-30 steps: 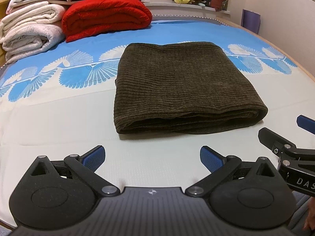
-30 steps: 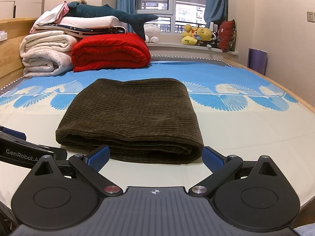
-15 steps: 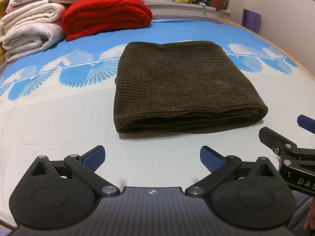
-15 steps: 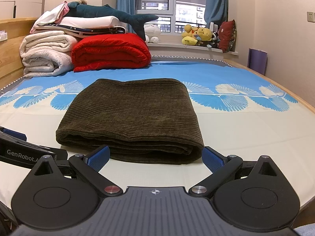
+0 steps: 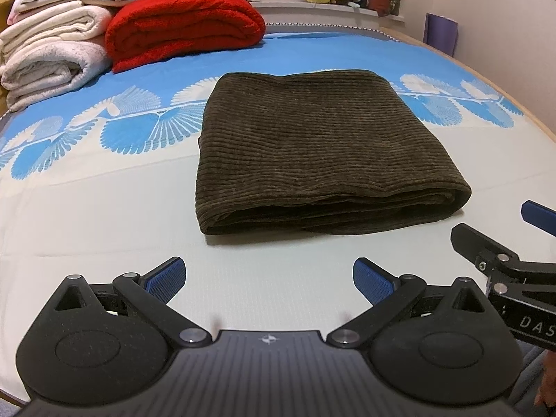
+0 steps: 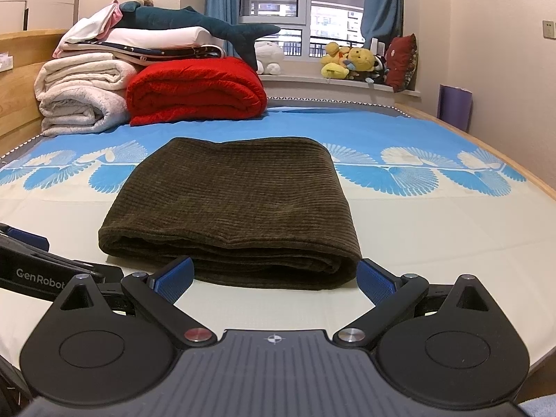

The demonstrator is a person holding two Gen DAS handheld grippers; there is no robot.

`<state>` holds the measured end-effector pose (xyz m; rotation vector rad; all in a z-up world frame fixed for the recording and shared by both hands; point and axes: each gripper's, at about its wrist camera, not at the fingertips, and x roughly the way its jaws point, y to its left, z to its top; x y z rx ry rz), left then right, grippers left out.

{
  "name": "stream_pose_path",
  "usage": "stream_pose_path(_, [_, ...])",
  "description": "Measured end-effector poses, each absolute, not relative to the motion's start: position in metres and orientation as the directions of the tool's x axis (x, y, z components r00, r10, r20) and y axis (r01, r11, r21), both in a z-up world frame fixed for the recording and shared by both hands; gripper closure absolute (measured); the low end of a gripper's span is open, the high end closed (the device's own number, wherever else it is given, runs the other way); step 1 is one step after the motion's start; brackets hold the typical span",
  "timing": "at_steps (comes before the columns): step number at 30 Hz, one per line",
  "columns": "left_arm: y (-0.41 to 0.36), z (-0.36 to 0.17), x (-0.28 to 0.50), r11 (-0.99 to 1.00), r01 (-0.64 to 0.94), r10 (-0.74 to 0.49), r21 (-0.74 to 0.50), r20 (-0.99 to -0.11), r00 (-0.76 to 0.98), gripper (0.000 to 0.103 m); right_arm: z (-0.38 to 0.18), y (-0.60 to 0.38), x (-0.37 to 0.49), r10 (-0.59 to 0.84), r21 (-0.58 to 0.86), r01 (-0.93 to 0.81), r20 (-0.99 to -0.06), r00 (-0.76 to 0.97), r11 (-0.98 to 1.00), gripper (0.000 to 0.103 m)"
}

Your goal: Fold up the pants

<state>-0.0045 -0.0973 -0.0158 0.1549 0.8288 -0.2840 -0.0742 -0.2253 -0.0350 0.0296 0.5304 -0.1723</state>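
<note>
The pants [image 5: 319,153] lie folded into a thick dark-brown corduroy block on the bed [image 5: 87,215], across the line where the sheet's blue fan print meets its plain pale part, with the stacked fold edges facing the cameras. The left gripper [image 5: 267,276] hovers over bare sheet short of that near edge, its blue-padded fingers spread wide with nothing between them. The right gripper [image 6: 274,276] sits lower and closer to the pants, equally wide apart and empty; from its own view the near right corner of the pants shows between its pads, but whether the pads touch the cloth cannot be told. In the left wrist view only part of the right gripper shows at the frame's right edge, cut off; the left gripper likewise enters the right wrist view only as a black arm at the left edge. Beyond the pants, a red blanket [image 6: 194,92] and rolled white blankets [image 6: 80,100] are stacked, the upper pile cropped in the left view.
</note>
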Motion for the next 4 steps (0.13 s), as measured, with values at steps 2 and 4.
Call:
stream_pose_path(2, [-0.0978, -0.0154, -0.0056, 0.951, 0.306, -0.184, 0.031, -0.739, 0.648, 0.0, -0.0347, -0.2254, -0.0737, -0.154, -0.014, 0.171, -0.506, 0.849, 0.985, 0.003])
stream_pose_path(4, [-0.0983, -0.0155, -0.0054, 0.95, 0.311, -0.188, 0.029, -0.74, 0.645, 0.0, -0.0345, -0.2249, -0.0738, -0.149, -0.009, 0.167, -0.505, 0.85, 0.986, 0.003])
